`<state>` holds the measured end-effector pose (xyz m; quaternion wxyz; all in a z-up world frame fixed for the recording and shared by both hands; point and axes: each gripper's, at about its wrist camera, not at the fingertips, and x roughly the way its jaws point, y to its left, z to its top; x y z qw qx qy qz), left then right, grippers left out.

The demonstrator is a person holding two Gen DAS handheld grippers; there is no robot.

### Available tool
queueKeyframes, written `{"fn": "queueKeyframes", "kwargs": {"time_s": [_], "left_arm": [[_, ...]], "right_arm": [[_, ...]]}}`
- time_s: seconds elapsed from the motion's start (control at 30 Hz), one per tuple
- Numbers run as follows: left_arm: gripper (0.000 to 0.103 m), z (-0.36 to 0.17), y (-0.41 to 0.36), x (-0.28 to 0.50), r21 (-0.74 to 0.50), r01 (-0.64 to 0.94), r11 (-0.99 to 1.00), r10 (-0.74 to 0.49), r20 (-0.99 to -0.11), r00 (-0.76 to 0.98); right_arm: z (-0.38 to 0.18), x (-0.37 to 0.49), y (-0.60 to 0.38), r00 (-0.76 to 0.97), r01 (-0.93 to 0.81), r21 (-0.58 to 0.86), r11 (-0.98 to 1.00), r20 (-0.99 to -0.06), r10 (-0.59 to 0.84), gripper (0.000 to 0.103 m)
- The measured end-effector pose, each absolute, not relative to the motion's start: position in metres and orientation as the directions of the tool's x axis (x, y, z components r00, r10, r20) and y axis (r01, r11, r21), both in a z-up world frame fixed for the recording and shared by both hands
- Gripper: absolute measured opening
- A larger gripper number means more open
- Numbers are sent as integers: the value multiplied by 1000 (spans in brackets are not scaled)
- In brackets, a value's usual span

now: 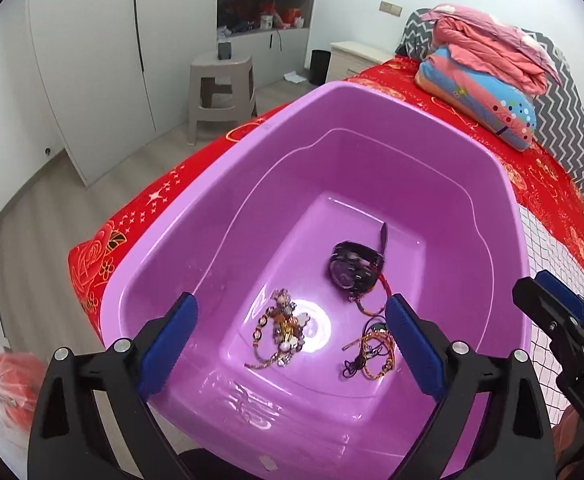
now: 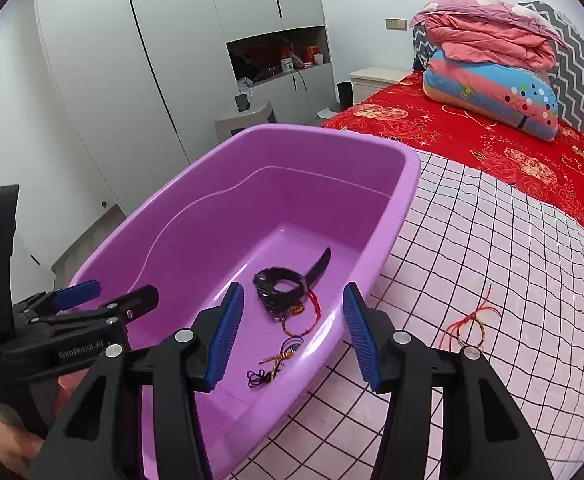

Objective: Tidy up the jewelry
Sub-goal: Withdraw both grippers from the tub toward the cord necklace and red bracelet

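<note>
1. Over the near end of the purple tub (image 1: pixel 212 216), the left gripper (image 1: pixel 292 344) points down and forward into the basin, its blue-padded fingers (image 1: pixel 168 340) spread wide with nothing between them.
2. Between those fingers, on the tub floor, lies a beaded bracelet (image 1: pixel 280 332); at about 3 o'clock from it sits a tangle of cord bracelets (image 1: pixel 367 352), touching the inner face of the right-hand finger as seen from this camera.
3. At 1 o'clock from the beaded bracelet rests a dark wristwatch (image 1: pixel 353 266), with a red string bracelet (image 1: pixel 375 296) against its near side.
4. The right gripper (image 2: pixel 292 336) hovers above the tub's right wall, angled forward and down, fingers (image 2: pixel 226 336) released and empty.
5. Outside the tub, at 3 o'clock from the right gripper, a red-and-gold string bracelet (image 2: pixel 471 328) lies on the pink checked cloth (image 2: pixel 491 240).
6. That cloth covers part of a red bedspread (image 2: pixel 471 136), with folded quilts (image 2: pixel 491 72) at 1 o'clock.
</note>
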<state>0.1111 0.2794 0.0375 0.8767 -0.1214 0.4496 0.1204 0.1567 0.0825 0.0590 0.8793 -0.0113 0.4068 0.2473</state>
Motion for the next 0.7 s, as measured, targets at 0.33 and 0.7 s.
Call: {"fn": "queueKeyframes", "kwargs": {"time_s": [0.33,0.7], "left_arm": [[93,42,272,104,-97,-314,944,104,-818,566],[93,51,262,98,-85,-302,950,111,-810,575]], "right_arm": [[61,147,76,543,-442,205,873,-713,443,50],[63,141,67,545,-434,225,872,-706,453,52]]}}
